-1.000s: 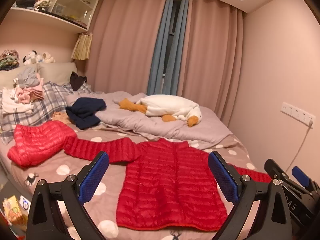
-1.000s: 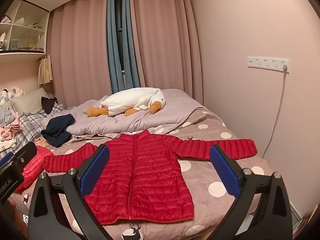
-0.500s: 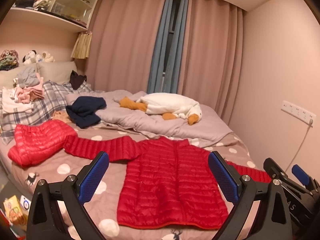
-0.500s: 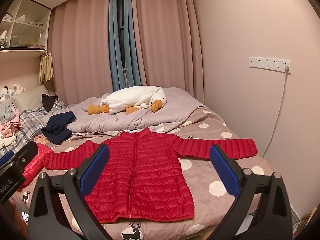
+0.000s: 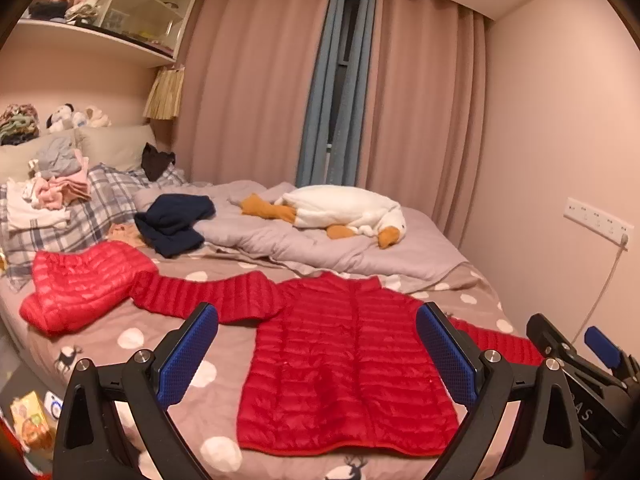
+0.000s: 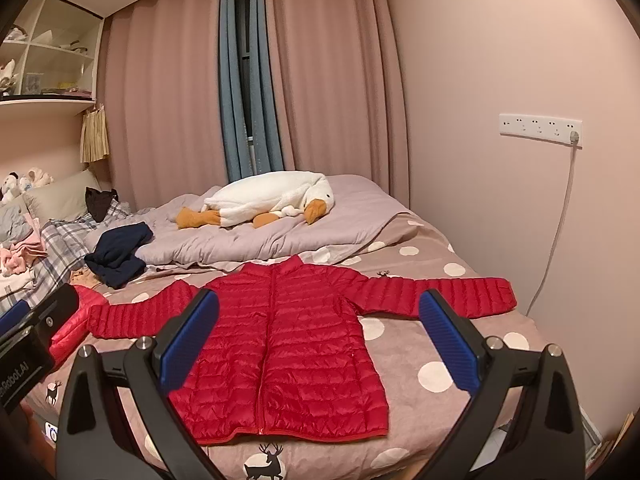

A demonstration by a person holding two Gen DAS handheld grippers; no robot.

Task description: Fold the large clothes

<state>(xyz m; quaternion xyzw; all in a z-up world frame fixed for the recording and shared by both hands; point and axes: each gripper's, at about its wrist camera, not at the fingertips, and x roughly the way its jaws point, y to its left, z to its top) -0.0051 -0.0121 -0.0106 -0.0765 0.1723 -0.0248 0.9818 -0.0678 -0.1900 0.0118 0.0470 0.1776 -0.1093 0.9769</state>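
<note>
The red puffer jacket [image 6: 288,344] lies flat and zipped on the polka-dot bedspread [image 6: 432,376], sleeves spread to both sides, its hem toward me. My right hand-held gripper [image 6: 318,344] hangs above the hem with its fingers spread wide, grasping nothing; the jacket's body shows between its blue pads [image 6: 188,340]. My left hand-held gripper [image 5: 316,354] is likewise released and empty, apart from the cloth, framing the same jacket from the left side. A second red puffer garment [image 5: 80,280] lies crumpled at the end of the jacket's left-hand sleeve, touching it. Farther back sit a dark navy garment [image 6: 118,254], a rumpled grey duvet [image 6: 256,240] and a white goose plush [image 6: 268,198], well apart from the jacket.
</note>
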